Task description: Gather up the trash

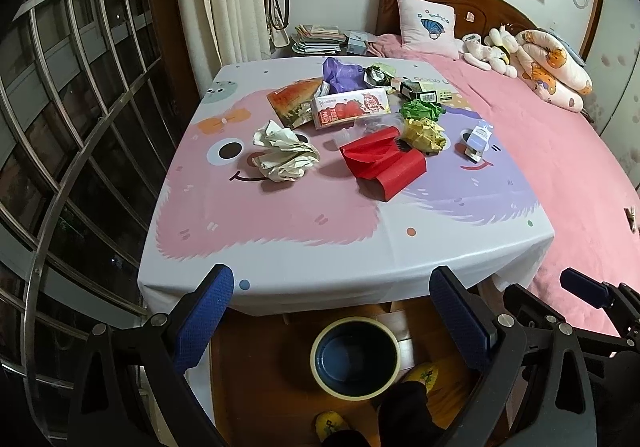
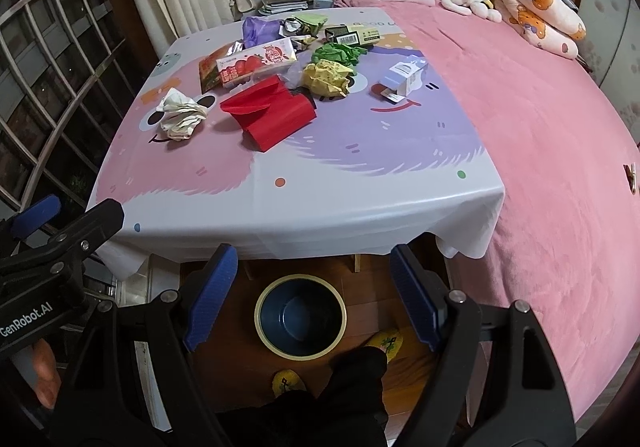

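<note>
With both the left gripper [image 1: 332, 323] and right gripper [image 2: 314, 297] wide open and empty, the trash sits mid-frame on the table [image 1: 280, 247], so light crumpled paper [image 1: 286, 155] may slip beside the bin [image 1: 355, 357] at bottom centre.

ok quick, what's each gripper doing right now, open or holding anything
Left gripper: open, holding nothing, above the bin.
Right gripper: open, holding nothing, short of the table.

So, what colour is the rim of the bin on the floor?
Pale yellow rim, dark blue inside; clearest in the right wrist view.
</note>
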`<state>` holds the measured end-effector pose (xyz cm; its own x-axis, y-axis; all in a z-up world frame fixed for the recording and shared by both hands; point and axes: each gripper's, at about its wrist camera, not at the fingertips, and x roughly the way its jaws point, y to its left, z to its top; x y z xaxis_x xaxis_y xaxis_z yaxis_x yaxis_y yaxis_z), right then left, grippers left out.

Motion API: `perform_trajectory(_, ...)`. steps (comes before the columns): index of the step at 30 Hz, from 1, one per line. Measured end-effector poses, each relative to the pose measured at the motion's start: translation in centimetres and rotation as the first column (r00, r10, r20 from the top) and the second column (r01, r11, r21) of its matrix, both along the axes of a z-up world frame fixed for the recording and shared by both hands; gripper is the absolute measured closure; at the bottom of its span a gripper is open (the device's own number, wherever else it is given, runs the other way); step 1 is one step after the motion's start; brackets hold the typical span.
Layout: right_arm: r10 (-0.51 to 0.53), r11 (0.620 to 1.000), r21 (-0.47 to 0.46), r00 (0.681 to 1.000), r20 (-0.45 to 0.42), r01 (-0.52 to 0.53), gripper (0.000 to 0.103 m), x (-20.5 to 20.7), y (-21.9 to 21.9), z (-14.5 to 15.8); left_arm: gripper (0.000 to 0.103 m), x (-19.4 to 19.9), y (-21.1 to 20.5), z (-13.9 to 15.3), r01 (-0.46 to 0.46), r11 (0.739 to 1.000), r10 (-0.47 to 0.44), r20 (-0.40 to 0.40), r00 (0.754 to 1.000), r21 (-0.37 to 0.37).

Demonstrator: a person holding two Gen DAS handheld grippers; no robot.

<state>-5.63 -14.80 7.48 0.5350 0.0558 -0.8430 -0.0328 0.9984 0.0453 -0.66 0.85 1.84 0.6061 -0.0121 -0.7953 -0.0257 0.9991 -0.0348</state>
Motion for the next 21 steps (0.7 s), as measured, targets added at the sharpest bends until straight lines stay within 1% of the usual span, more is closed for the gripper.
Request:
perform_trajectory(13, -0.014, 1.0, 0.007, 1.0, 0.024, 0.014, 0.026, -0.5, 0.35, 0.62, 0.003, -0.11, 0.06, -0.09, 0.002, 1.0, -0.002, -0.003, 1.0, 0.005)
perform_trajectory(21, -0.019, 1.0, 0.013, 0.999, 0.026, 0.019, 0.026, -0.25, 0.57, 0.96, 0.003, 0.44, 0.25, -0.06, 0.026, 1.0, -0.026, -0.003, 1.0, -0.015)
